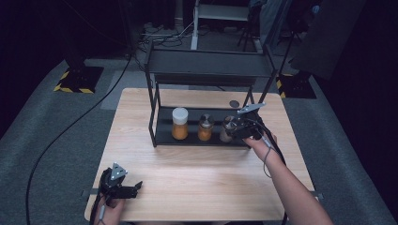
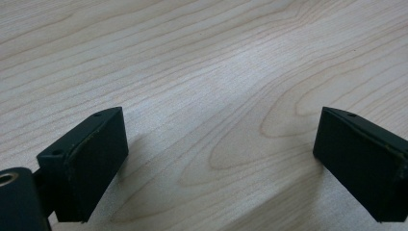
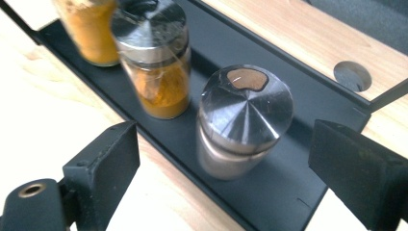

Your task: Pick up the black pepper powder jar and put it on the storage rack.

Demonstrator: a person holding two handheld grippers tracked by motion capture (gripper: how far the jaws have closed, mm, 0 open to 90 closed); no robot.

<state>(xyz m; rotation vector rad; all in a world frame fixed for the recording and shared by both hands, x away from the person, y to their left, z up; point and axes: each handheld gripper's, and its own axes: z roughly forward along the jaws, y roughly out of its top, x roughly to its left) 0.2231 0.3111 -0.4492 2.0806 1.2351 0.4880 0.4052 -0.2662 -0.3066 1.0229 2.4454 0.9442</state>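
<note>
Standing apart from the open right gripper (image 3: 223, 159), steel-capped jar (image 3: 243, 120).

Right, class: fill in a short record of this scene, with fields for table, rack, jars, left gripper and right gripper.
table: light wood
rack: black, two-tier, on the table's far half
jars: three in a row on the bottom shelf: white-lid jar of orange powder, middle jar of orange powder, steel-lid jar
left gripper: open, over bare wood at the near left edge
right gripper: open, at the steel-lid jar, pads apart from it
</note>
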